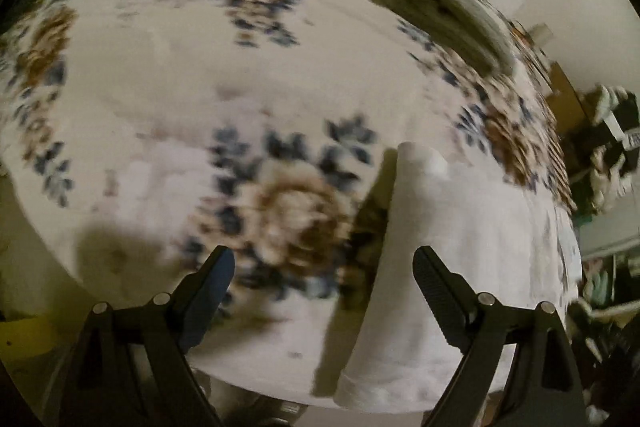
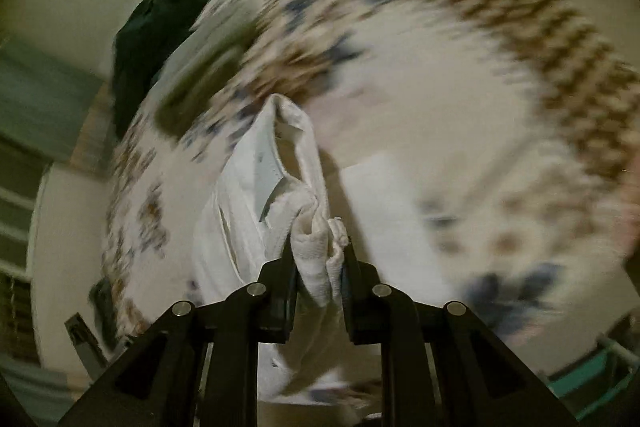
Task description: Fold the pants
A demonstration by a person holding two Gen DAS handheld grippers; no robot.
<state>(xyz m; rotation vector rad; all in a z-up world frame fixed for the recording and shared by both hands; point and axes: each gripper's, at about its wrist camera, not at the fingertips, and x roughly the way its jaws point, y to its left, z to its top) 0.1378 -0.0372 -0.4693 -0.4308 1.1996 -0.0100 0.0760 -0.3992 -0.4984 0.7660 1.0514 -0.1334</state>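
Note:
The white pants (image 1: 452,247) lie at the near right of a bed covered by a floral sheet (image 1: 192,75). My left gripper (image 1: 324,259) is open and empty, hovering over the sheet with the pants' left edge between and beyond its fingers. In the right wrist view my right gripper (image 2: 318,251) is shut on a bunched fold of the white pants (image 2: 256,195), which hang and trail away over the floral sheet (image 2: 440,99). Both views are motion-blurred.
A folded beige-grey cloth (image 1: 444,15) lies at the far right of the bed. A dark green garment (image 2: 152,39) sits at the bed's far edge. Cluttered items (image 1: 612,155) stand on the floor to the right.

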